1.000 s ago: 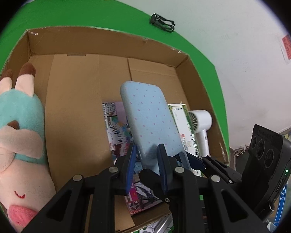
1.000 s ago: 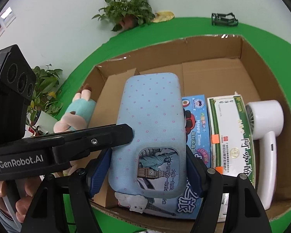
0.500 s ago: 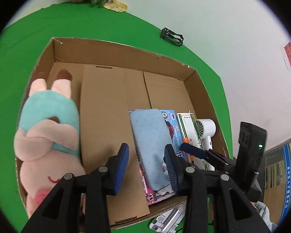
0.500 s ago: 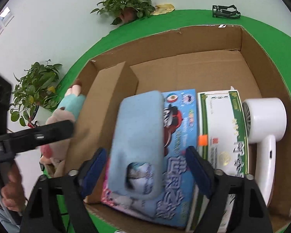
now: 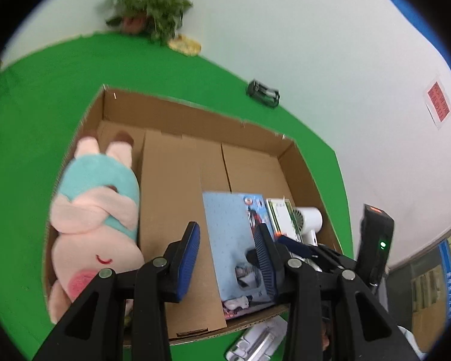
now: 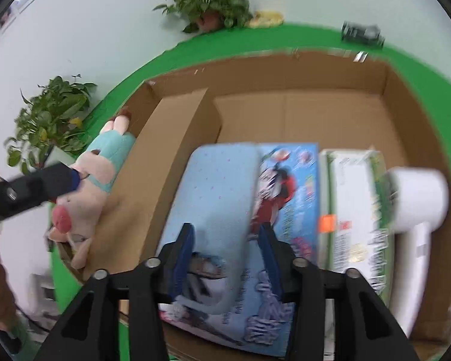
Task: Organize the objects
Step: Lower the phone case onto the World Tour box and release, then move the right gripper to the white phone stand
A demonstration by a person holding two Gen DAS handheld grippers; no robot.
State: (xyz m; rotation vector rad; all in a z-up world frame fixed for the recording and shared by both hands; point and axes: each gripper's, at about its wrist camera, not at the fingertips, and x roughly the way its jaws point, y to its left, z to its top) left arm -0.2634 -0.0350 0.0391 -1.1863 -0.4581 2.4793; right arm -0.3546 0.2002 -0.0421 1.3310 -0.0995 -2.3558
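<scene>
A blue dotted pouch (image 5: 225, 228) lies flat in the cardboard box (image 5: 195, 111), on the left part of a picture book (image 5: 257, 210). My left gripper (image 5: 227, 255) hangs above and in front of the pouch. Its jaws are opening and nothing is between the pads. In the blurred right wrist view my right gripper (image 6: 227, 255) stands low over the near end of the pouch (image 6: 219, 198). Its jaws are apart, the left finger crosses in front of the pouch and the right one sits by the pouch's right edge.
A pink and teal plush pig (image 5: 96, 210) lies along the box's left side, beyond a cardboard divider (image 5: 171, 210). A white-green carton (image 5: 281, 213) and a white hair dryer (image 5: 308, 219) lie right of the book. A black clip (image 5: 263, 93) and potted plants (image 5: 147, 6) stand on the green cloth.
My left gripper let go of the pouch and drew back and upward. The pouch dropped flat onto the book. My right gripper's jaws stand closer together than half a second ago.
</scene>
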